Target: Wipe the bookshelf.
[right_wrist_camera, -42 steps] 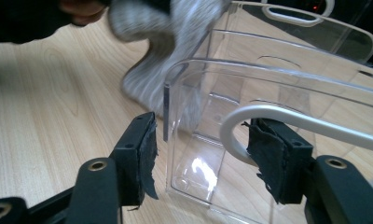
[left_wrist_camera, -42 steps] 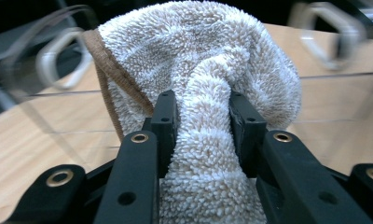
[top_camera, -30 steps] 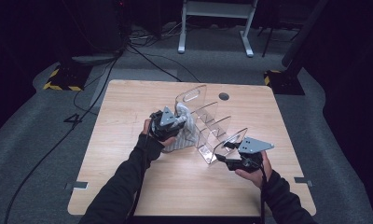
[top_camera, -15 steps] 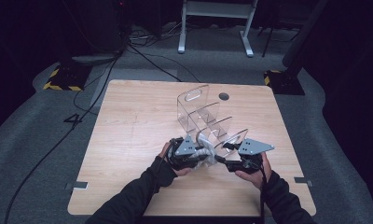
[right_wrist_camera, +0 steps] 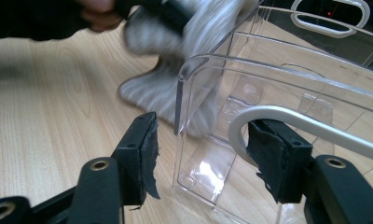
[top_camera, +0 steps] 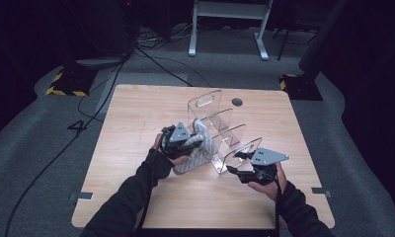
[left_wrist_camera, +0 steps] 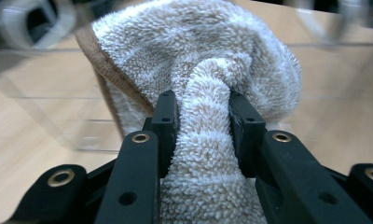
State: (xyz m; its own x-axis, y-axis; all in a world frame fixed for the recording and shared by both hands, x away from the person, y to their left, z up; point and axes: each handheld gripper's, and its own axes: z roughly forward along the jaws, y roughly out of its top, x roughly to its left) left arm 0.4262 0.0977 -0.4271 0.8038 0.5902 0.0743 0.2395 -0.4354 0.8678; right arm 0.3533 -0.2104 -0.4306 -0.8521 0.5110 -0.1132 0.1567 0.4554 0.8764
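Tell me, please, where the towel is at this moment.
In the high view the towel hangs from the left tool left of the table's centre, its lower end on the wood against the clear acrylic rack.

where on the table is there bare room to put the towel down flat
Bare wood lies along the table's far-left part, between its left edge and the clear acrylic rack, and along the near edge between the two forearms. It is crowded mid-table: the left tool is clamped on the towel beside the rack, and the right tool sits open at the rack's near end.
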